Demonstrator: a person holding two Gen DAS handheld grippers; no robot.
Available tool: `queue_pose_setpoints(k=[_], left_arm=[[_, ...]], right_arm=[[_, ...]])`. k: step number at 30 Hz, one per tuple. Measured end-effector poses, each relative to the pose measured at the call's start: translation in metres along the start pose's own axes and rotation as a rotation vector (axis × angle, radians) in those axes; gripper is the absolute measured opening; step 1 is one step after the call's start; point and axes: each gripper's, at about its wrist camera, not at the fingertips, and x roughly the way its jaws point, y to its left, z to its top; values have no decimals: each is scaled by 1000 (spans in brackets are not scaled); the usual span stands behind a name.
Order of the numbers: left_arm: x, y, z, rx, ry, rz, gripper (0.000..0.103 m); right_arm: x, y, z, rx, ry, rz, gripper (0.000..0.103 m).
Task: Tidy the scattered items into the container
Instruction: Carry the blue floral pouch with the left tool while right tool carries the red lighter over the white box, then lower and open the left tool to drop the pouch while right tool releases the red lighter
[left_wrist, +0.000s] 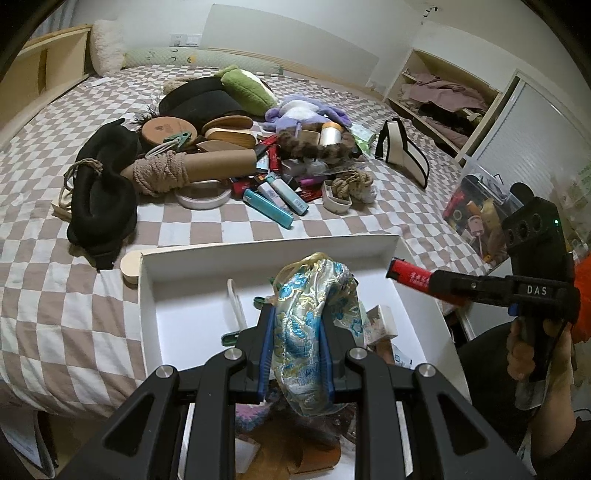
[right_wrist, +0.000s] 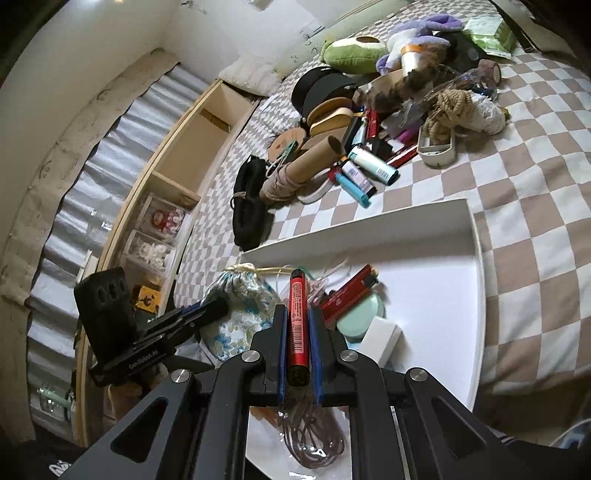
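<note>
Two grippers hang over the white tray (right_wrist: 476, 236) at once, and that crowding is the main hazard. The right gripper (right_wrist: 298, 332) is clamped on a red lighter (right_wrist: 297, 314), held lengthwise between the blue pads with its far end sticking out past the tips. The left gripper (left_wrist: 297, 332) pinches a blue brocade drawstring pouch (left_wrist: 314, 325), which bulges above the jaws and sags below them. Both loads sit above the tray's near, cluttered end, where a second red lighter (right_wrist: 349, 291), a mint round case (right_wrist: 360, 315) and a white box (right_wrist: 382, 338) already lie. Released together, the two tools could knock each other, and the lighter might bounce off the pile toward the rim. The soft pouch could slip early. Many items remain heaped on the checked bedspread (left_wrist: 74, 302) beyond.
</note>
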Motion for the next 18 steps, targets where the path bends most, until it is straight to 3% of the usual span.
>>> queue_pose_setpoints(k=[11, 18], left_arm=[[-2, 21, 11, 8, -19, 100, 22], [7, 28, 9, -9, 15, 120, 26]], right_arm=[[2, -12, 10, 5, -25, -82, 12], [5, -13, 14, -1, -20, -86, 12]])
